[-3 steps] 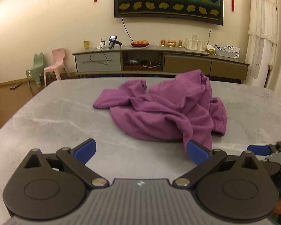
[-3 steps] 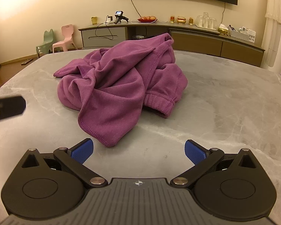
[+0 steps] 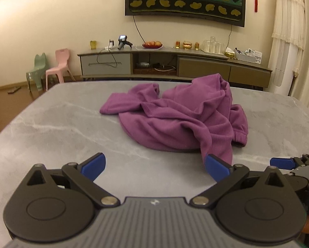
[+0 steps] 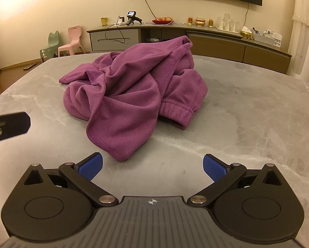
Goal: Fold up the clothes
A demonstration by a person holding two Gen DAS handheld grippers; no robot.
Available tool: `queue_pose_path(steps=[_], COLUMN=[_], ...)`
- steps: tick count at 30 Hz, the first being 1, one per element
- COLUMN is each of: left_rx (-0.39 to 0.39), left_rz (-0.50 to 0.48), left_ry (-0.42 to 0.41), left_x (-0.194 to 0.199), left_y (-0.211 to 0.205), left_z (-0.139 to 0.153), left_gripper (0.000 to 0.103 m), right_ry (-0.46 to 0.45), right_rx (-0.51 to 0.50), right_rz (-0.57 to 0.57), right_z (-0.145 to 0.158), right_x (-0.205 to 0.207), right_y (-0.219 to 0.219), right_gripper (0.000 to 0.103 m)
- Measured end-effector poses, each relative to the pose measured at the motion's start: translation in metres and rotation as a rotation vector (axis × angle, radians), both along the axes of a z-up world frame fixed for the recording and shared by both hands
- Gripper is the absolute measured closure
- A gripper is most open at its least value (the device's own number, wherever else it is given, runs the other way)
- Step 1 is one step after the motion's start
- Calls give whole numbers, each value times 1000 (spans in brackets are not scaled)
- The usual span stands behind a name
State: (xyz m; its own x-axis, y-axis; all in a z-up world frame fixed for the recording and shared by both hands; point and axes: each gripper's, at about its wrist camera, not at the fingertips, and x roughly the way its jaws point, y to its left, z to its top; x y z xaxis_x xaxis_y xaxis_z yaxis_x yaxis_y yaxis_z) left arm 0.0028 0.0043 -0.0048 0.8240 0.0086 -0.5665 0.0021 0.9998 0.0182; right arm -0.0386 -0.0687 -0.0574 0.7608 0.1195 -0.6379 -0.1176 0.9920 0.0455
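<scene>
Nearest you: your left gripper (image 3: 155,165) has its blue pads spread wide with nothing between them, over bare grey marble table (image 3: 51,124). Your right gripper (image 4: 152,164) is the same, jaws wide apart and empty, and a little closer to the cloth.

Just ahead of the right gripper, the purple fleece garment (image 4: 133,86) lies in a crumpled heap mid-table, not folded. A stitched hem flap (image 4: 117,144) hangs toward you, nearest the right pads. To its right an elastic cuff (image 4: 177,113) sticks out. On the far left a sleeve end (image 3: 113,107) trails flat on the table.

Risks from here:
- The heap is layered. Pinch the near flap deep and you likely take two or three plies, so it lifts as a wad and won't spread.
- I can't tell which edge is the hem, the waist or the collar. A wrong pair of corners will twist it when you pull apart.
- Fleece on smooth marble probably slides. One gripper tugging alone may drag the whole pile toward the edge.
- Your two grippers sit close together, with the right one's tip showing at the left camera's right border. Both going for the near flap could collide.

Further back are a sideboard (image 3: 175,62) and small chairs (image 3: 57,66), well clear, no concern.
</scene>
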Motion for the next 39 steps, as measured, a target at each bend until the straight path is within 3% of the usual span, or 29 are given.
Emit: queue_pose_path(steps=[11,18,25,27,31,33,35,36,37,38,39], left_rx=[-55,11,-27,-33,-29,-30,-33,-35,-35,-33,-30], left_rz=[4,-8,-26,-35,-50,-52,-54,-55,-55,-56,-58], left_ry=[68,116,130,139,130,121,113,109,106,102,99], left_x=[4,5,6,7,5,4,3,3,2,2,1], left_y=[6,3,8,8,6,6,7,7,7,7,6], left_z=[-16,-24,-28,-31,-31,-31,-30,-29,-29,-29,-28], left_gripper=[0,0,0,7,31,46,71,78,91,100,102], right_ry=[-12,-20,-35,-35,-40,-51,-69,-71,-70,-63,-53], right_rx=[1,2,3,2,0,1,-8,-15,-18,-15,-9], right_rz=[-5,-9,-23,-24,-15,-3,4,7,9,10,14], right_z=[1,2,5,5,6,8,11,12,13,12,11], right_x=[-1,-1,-2,-2,-3,-4,-7,-7,-7,-7,-6], right_y=[-1,-2,-6,-6,-6,-4,-3,-2,-2,-2,-2], right_gripper=[1,1,1,1,1,1,6,17,30,36,51])
